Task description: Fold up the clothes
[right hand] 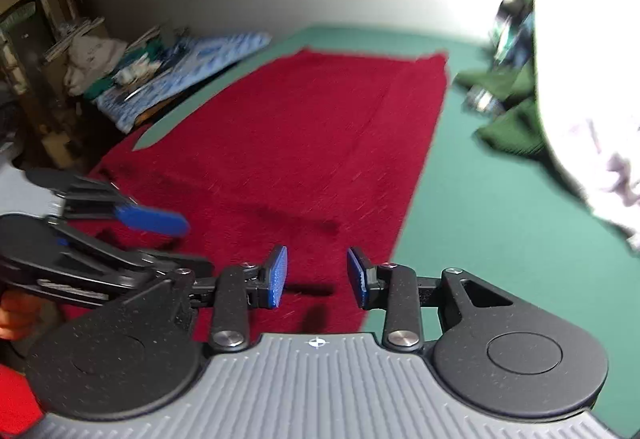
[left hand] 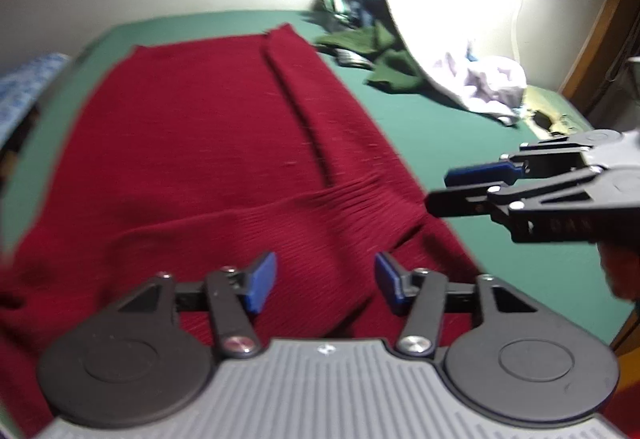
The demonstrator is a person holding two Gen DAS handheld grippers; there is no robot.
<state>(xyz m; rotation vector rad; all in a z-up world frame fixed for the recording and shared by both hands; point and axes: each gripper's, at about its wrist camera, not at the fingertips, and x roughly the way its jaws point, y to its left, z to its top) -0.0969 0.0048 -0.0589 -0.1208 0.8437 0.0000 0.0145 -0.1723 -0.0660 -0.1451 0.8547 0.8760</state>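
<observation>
A dark red knitted garment lies spread flat on the green surface, with a long crease running down its right part. In the right wrist view the same red garment stretches away from me. My left gripper hovers open over the near end of the garment, nothing between its blue pads. My right gripper is open too, above the garment's right edge. From the left wrist view the right gripper pokes in from the right; the right wrist view catches the left gripper at the left.
A heap of dark green and patterned clothes and a pale lilac cloth lie at the far right by a bright lamp glare. A blue patterned fabric and cluttered shelves stand left of the surface. A hand shows at left.
</observation>
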